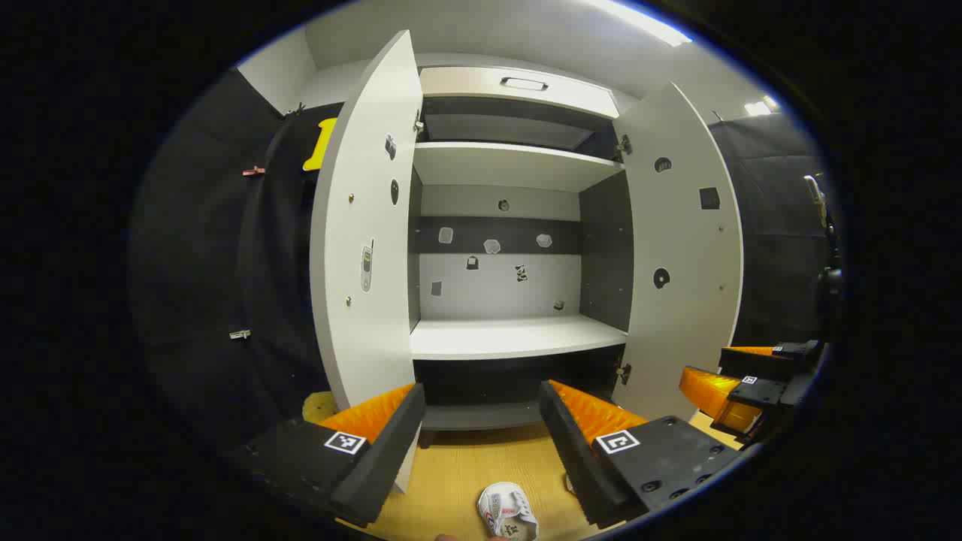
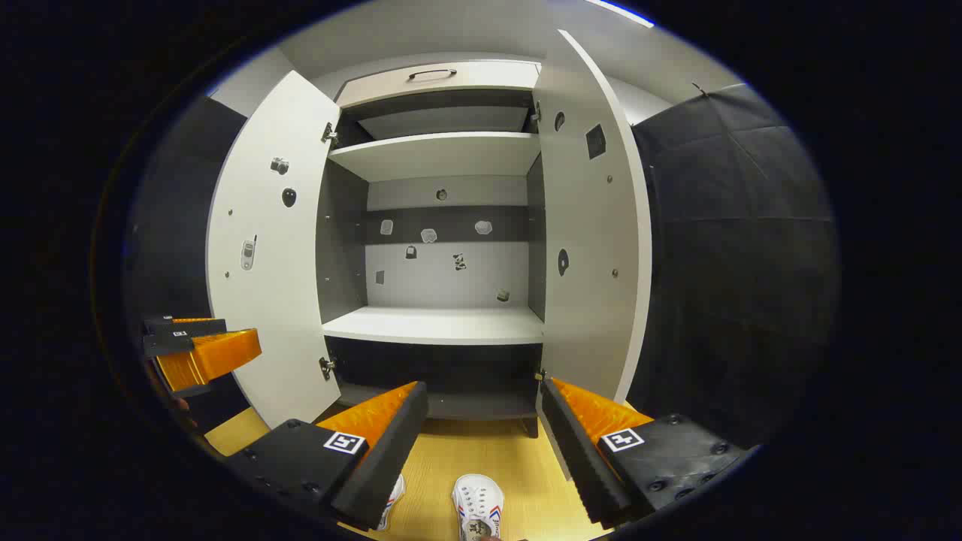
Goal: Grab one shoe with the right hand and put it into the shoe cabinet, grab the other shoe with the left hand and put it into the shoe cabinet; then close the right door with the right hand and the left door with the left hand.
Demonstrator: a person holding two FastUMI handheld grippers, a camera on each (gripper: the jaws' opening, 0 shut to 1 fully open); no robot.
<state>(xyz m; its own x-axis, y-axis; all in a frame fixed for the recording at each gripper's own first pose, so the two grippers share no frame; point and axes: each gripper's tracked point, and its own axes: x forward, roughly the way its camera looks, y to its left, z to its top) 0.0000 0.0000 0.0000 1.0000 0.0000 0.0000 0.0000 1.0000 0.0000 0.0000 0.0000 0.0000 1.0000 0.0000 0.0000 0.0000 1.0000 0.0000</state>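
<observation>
Shoe cabinet (image 2: pixel 440 323) stands wide open, both doors swung out, shelves bare. Left gripper (image 1: pixel 481 443) and right gripper (image 2: pixel 485 443) hover with fingers spread wide, holding nothing. Two white shoes (image 2: pixel 477 503) sit on the wooden floor below; light, soft canvas I'd say, best pinched at the collar.

The shoe cabinet (image 2: pixel 440 323) looks like smooth, matt white board, its side walls a dull grey. The floor (image 2: pixel 496 458) shows a yellow wood grain — faintly satin. Both grippers' fingers (image 1: pixel 594 413) are ribbed orange plastic faced with matt black pads. The shoe (image 2: pixel 477 505) looks like white cloth — laced.
</observation>
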